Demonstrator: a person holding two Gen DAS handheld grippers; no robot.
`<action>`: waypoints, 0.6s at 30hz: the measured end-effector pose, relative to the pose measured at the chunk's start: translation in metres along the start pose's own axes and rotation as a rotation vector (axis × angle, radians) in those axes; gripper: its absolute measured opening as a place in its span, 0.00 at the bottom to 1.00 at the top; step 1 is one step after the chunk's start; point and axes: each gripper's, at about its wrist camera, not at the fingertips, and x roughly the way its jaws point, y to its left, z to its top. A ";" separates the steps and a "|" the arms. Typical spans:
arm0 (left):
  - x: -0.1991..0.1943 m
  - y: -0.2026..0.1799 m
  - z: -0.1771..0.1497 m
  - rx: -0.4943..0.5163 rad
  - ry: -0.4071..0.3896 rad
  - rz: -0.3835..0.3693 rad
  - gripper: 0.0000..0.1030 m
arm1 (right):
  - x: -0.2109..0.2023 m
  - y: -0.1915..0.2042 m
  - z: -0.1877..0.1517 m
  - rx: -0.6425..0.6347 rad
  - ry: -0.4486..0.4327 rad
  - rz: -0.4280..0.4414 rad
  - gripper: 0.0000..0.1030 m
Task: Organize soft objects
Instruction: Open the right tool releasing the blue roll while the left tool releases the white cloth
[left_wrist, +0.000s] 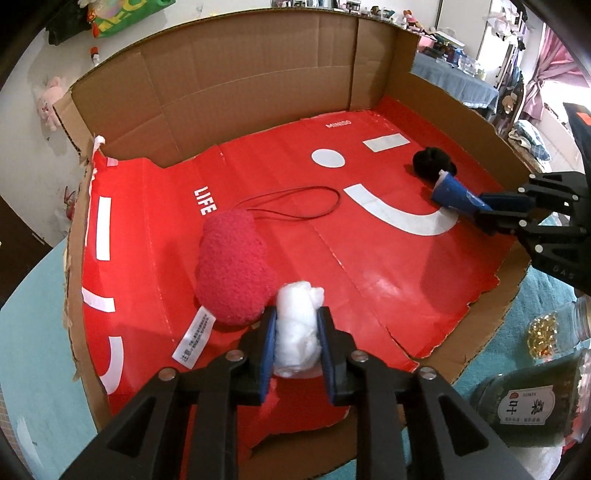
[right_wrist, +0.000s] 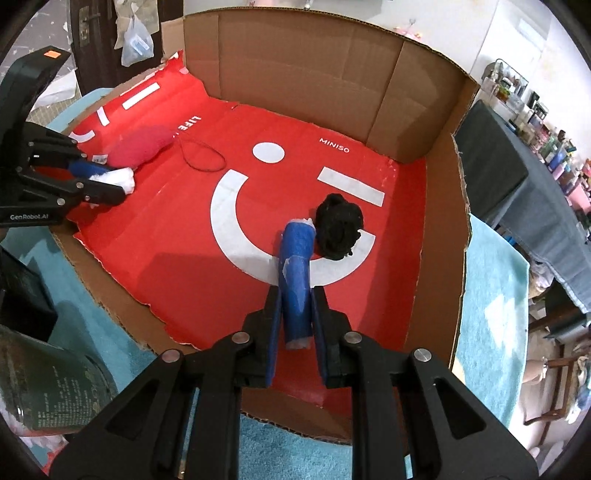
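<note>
My left gripper (left_wrist: 295, 317) is shut on a white cotton wad (left_wrist: 297, 332), held just above the red sheet (left_wrist: 369, 258) beside a red plush heart (left_wrist: 232, 269) with a white tag and a black cord loop. My right gripper (right_wrist: 295, 295) is shut on a blue roll (right_wrist: 295, 269), whose far end touches a black fuzzy ball (right_wrist: 340, 227). The roll (left_wrist: 452, 192) and the ball (left_wrist: 434, 162) also show at the right in the left wrist view. The heart (right_wrist: 140, 146) and the wad (right_wrist: 118, 177) show at the left in the right wrist view.
The red sheet lines a low cardboard box (left_wrist: 240, 74) with tall back walls and a torn front edge. It sits on a teal mat (right_wrist: 491, 295). A dark green jar (left_wrist: 532, 406) and a jar of yellow beads (left_wrist: 543, 332) stand outside the front edge.
</note>
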 end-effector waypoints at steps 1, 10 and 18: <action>-0.001 0.000 0.000 0.001 -0.002 -0.002 0.29 | 0.001 0.000 0.000 -0.001 0.004 0.000 0.16; -0.028 -0.004 -0.003 -0.010 -0.085 -0.020 0.63 | -0.006 0.005 -0.001 0.003 -0.001 0.002 0.32; -0.082 -0.019 -0.016 -0.030 -0.225 0.006 0.86 | -0.051 0.008 0.001 0.039 -0.111 -0.006 0.63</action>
